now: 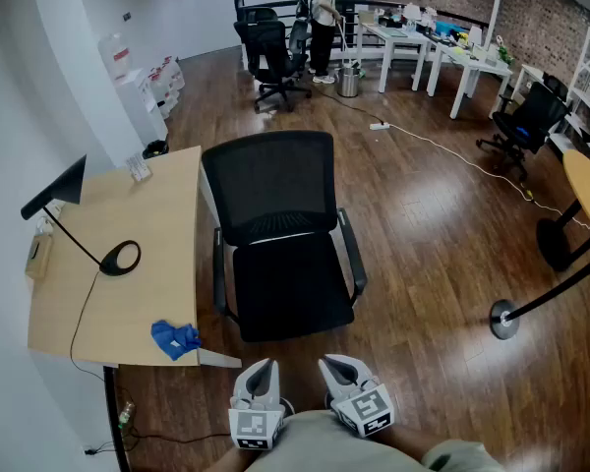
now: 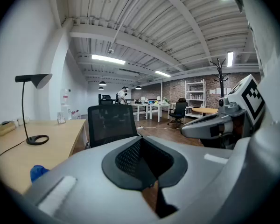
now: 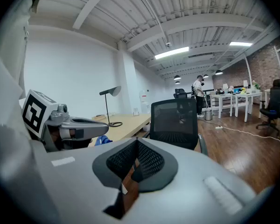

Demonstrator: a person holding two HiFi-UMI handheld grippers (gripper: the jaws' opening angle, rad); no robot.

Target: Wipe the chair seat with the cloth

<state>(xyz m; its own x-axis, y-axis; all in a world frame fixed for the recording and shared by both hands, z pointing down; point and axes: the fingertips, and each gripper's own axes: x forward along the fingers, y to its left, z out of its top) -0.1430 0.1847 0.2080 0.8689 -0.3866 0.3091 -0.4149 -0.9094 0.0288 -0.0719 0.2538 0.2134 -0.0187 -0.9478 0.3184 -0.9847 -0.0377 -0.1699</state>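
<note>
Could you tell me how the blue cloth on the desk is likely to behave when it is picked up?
The blue cloth lies crumpled in soft folds, so it will probably hang limp. It looks small and thin, so it is likely light. It sits near the desk corner, so a push may slide it off.

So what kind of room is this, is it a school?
Most likely an office: a black swivel chair, a wooden desk with a lamp, and white tables farther back.
</note>
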